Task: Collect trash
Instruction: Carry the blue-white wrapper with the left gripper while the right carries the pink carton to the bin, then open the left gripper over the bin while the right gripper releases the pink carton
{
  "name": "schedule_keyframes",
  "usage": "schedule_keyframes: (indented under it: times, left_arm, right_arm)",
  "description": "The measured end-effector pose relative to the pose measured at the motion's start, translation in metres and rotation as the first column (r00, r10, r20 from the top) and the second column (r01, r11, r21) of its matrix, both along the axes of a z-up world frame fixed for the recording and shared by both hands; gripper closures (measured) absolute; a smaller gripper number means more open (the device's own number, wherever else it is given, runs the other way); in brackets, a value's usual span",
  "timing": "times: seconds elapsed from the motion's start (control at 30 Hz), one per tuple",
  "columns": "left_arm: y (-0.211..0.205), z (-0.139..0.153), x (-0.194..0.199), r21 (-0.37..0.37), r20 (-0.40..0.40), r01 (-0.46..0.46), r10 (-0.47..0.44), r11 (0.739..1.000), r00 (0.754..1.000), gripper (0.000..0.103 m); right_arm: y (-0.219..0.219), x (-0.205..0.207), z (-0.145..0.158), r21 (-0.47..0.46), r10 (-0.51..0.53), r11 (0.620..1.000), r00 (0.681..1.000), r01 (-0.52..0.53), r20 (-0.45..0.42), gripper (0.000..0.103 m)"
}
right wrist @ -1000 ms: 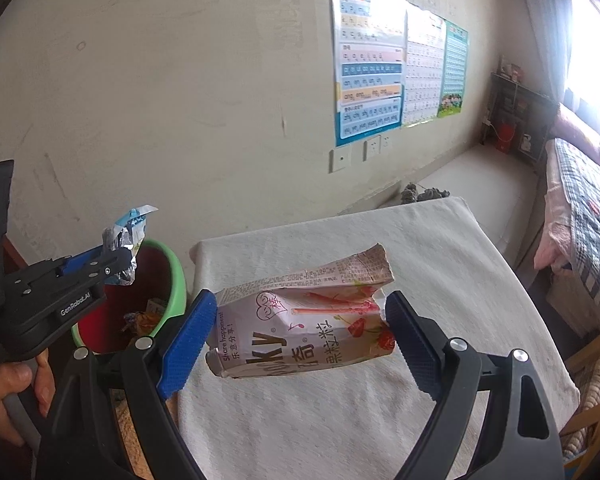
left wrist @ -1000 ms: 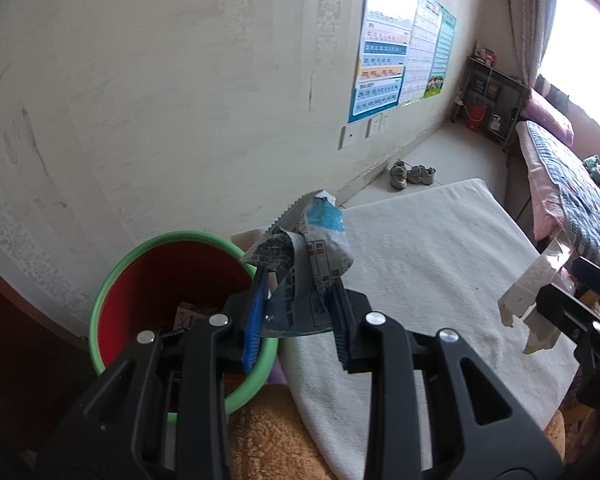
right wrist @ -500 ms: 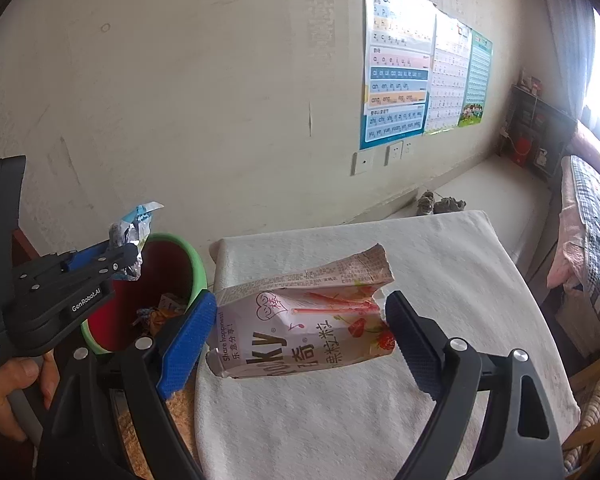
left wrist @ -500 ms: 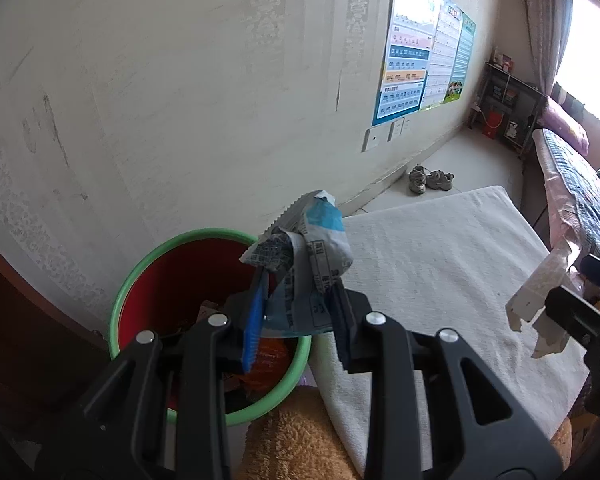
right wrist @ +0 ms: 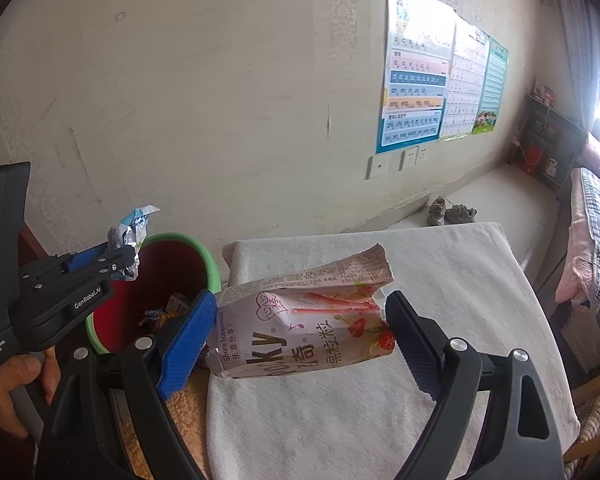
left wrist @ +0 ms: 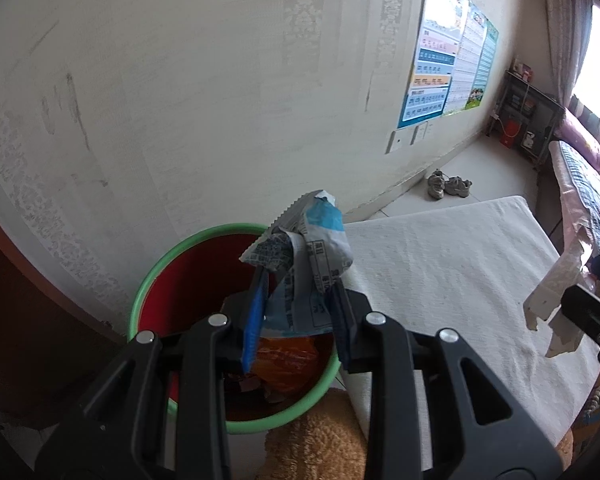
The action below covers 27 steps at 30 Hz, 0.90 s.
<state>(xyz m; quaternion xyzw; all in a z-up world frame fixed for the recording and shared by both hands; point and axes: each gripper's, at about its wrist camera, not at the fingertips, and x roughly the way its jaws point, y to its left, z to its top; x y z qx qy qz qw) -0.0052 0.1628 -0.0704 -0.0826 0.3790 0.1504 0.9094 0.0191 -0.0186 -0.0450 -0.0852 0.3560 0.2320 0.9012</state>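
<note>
Right now the left gripper (left wrist: 296,312) has its fingers (left wrist: 253,322) clenched on a crumpled blue-and-silver wrapper (left wrist: 306,256), which sticks up from between the pads. In the left wrist view the wrapper hangs over the right part of a red bin (left wrist: 188,276) with a green rim, standing at the foot of the pale wall (left wrist: 220,100). Inside the bin lie an orange packet (left wrist: 284,364) and some smaller scraps. A person's hand (right wrist: 8,384) grips the handle of this left gripper at the near left of the right wrist view.

Meanwhile the right gripper (right wrist: 300,328) has its fingers spread wide yet pressing on both ends of a torn-open pink snack box (right wrist: 300,320), printed with strawberries and biscuit sticks, so the box is held lengthwise between the pads. It hangs above the near left part of a desk (right wrist: 440,280) covered with a white cloth, just right of the bin. A brown fuzzy cloth (left wrist: 320,444) lies near, between bin and desk.

Farther off, colourful charts (right wrist: 420,92) hang on the wall above some sockets, a pair of shoes (right wrist: 450,212) sits on the floor by the wall, and a bed (right wrist: 596,240) with a checked cover runs along the right.
</note>
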Motion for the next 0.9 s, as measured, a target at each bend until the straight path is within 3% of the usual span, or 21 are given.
schedule_keyframes:
  times: [0.33, 0.9]
  left_arm:
    - [0.022, -0.004, -0.004, -0.005, -0.005, -0.033, 0.033, 0.999, 0.999, 0.075]
    - [0.058, -0.015, -0.012, -0.020, -0.022, -0.083, 0.083, 0.996, 0.996, 0.074]
  right_arm:
    - [0.029, 0.008, 0.009, 0.015, 0.062, 0.998, 0.998, -0.063, 0.019, 0.019]
    - [0.064, 0.003, 0.005, -0.057, 0.130, 0.990, 0.990, -0.127, 0.057, 0.019]
